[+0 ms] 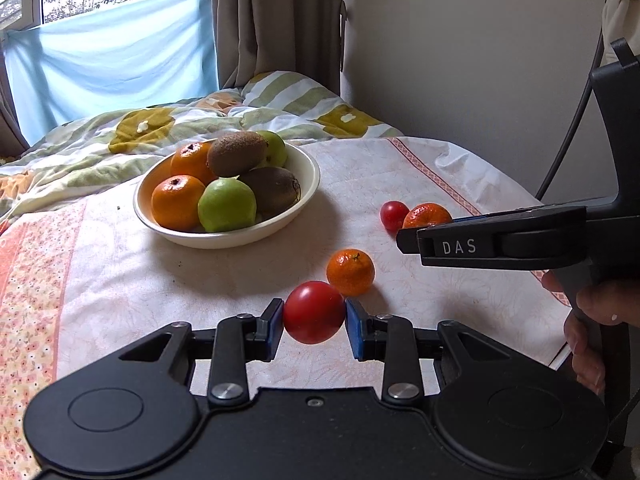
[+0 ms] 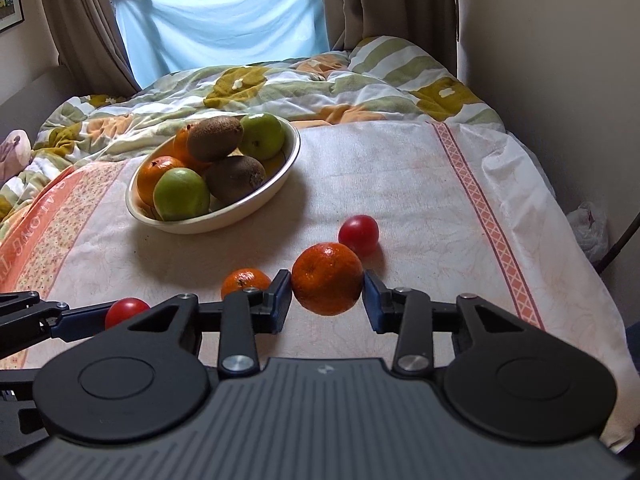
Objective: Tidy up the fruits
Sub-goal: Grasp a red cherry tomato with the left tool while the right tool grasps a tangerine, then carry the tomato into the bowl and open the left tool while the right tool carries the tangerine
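- Tomato [image 1: 313, 312] sits pinched between the pads of our left gripper [image 1: 314, 326], near the bowl [image 1: 308, 184].
- Our right gripper [image 2: 327, 300] clamps a mandarin [image 2: 327, 278], also near the bowl.
- A second mandarin [image 1: 351, 272] and a small tomato [image 2: 359, 235] lie on the cloth [image 1: 400, 168] beside the bowl.

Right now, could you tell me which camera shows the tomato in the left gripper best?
The left wrist view: the tomato sits whole between the left gripper pads. The right wrist view shows only its top.

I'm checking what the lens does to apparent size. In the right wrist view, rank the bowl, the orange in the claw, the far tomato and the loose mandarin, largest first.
1. Bowl.
2. Orange in the right claw, enlarged by nearness.
3. Far tomato and loose mandarin: unsure, the mandarin is partly hidden.
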